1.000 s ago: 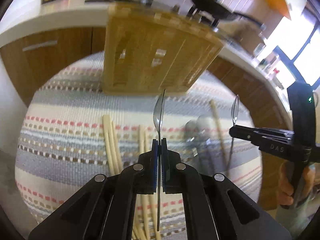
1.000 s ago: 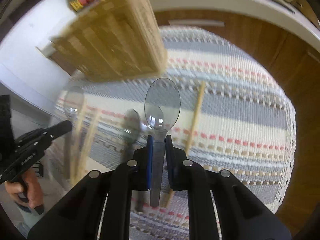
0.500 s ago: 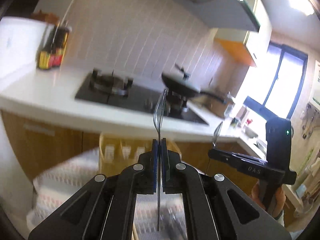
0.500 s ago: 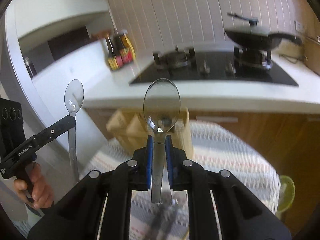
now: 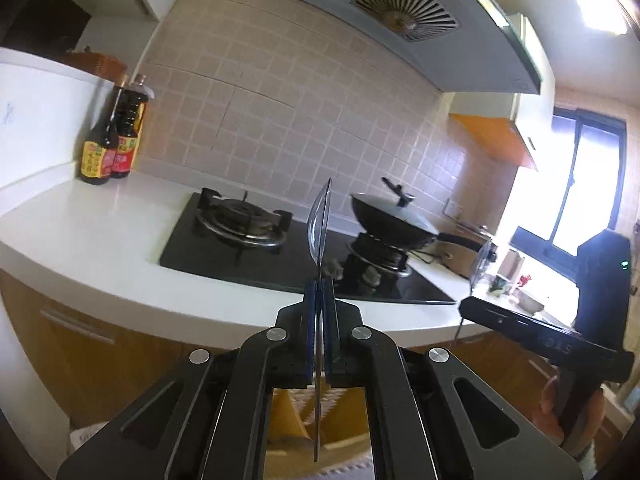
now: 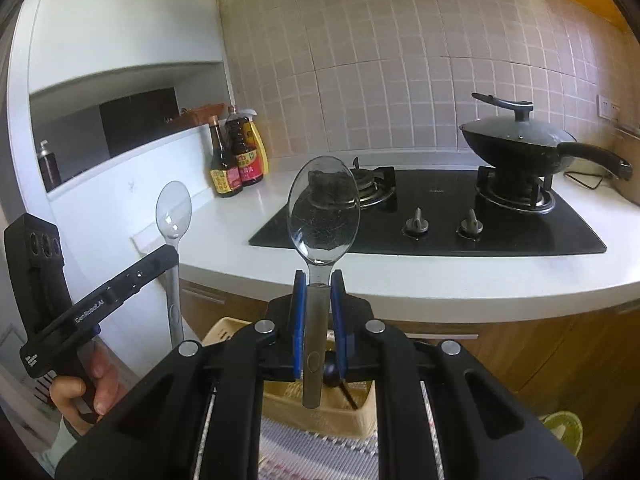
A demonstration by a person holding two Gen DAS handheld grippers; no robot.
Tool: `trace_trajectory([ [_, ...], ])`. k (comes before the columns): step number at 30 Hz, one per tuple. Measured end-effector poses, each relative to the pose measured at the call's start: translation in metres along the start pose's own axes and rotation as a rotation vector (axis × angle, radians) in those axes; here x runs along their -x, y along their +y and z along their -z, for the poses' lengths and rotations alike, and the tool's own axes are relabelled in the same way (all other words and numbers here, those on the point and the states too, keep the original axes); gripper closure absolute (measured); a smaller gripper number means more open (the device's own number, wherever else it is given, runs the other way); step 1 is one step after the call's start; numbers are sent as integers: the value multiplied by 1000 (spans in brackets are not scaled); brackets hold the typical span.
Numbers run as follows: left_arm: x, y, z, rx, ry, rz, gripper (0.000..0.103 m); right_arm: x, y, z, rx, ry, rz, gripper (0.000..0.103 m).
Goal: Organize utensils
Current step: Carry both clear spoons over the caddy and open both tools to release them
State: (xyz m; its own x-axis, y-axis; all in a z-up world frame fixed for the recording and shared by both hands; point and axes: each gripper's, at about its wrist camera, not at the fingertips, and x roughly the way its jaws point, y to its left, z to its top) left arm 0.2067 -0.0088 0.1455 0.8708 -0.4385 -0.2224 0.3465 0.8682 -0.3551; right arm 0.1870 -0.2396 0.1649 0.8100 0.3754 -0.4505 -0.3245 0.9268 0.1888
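Observation:
My left gripper (image 5: pixel 319 286) is shut on the handle of a clear-bowled spoon (image 5: pixel 320 220), held upright and seen edge-on. My right gripper (image 6: pixel 319 278) is shut on a second spoon (image 6: pixel 323 216), also upright, its bowl facing the camera. In the left wrist view the right gripper (image 5: pixel 466 308) shows at the right with its spoon (image 5: pixel 480 264). In the right wrist view the left gripper (image 6: pixel 170 254) shows at the left, a hand on its grip, with its spoon (image 6: pixel 173 210). The bamboo utensil box (image 6: pixel 224 332) sits low, below both grippers, mostly hidden by the fingers.
Ahead runs a white kitchen counter (image 6: pixel 440 280) with a black gas hob (image 6: pixel 440 224), a lidded wok (image 6: pixel 516 140) and sauce bottles (image 6: pixel 236 160). Wooden cabinet fronts (image 5: pixel 100 352) stand under it. A strip of striped cloth (image 6: pixel 320 456) shows at the bottom.
Both grippers have risen and tilted up with their spoons. The view has swung from the striped cloth, chopsticks and bamboo box up to the counter and hob.

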Motion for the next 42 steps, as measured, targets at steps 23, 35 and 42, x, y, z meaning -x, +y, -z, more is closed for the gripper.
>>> trace_trajectory([
  [23,-36,20,56,-70,-79,-11,102,-47,8,54,188,3,102,93],
  [35,-18,26,72,-76,-25,-24,85,-31,7,77,179,8,56,56],
  [42,15,21,73,-55,14,-9,67,-2,3,86,88,76,56,56],
])
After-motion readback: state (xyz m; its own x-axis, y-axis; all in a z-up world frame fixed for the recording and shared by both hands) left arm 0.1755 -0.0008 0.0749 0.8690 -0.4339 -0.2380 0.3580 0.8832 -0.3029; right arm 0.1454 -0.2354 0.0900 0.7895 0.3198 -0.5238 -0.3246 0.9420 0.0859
